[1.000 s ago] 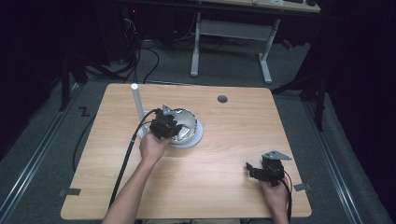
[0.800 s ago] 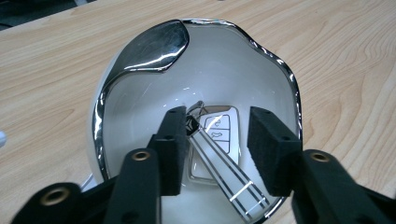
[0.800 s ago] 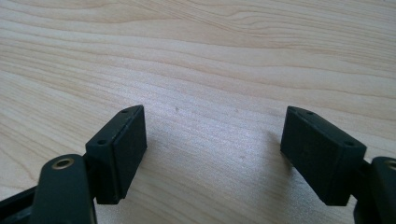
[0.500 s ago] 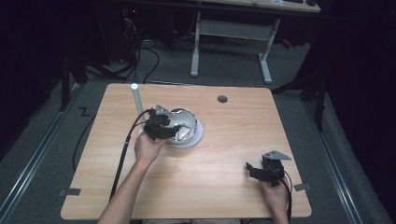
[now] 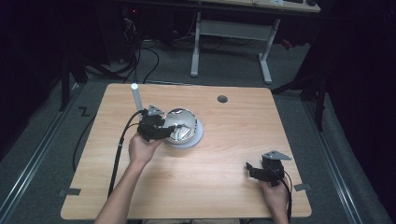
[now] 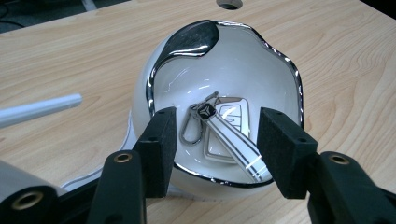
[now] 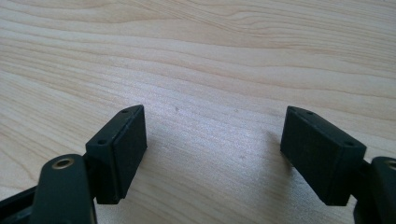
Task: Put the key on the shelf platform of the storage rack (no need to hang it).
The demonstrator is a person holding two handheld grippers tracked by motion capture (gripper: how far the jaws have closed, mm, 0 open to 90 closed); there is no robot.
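A white bowl [image 5: 187,122] with a wavy silver rim [image 6: 282,59] stands on the wooden table, left of centre. Inside it lies a white car key [image 6: 232,140] with a metal clip. My left gripper [image 5: 169,131] hovers at the bowl's near-left rim. Its jaws [image 6: 215,140] have just been opening and now stand apart, framing the key without touching it. At the table's front right, my right gripper [image 5: 252,169] rests low over bare wood, open [image 7: 212,154] with nothing between its pads.
A white round base [image 5: 200,138] shows under the bowl. A slim white post [image 5: 136,96] stands just behind the left gripper and also appears in the left gripper view [image 6: 39,108]. A cable hole [image 5: 222,99] sits near the table's far edge.
The left hand and its gripper have drawn back a little to the left, off the middle of the bowl. The right hand has stayed put.
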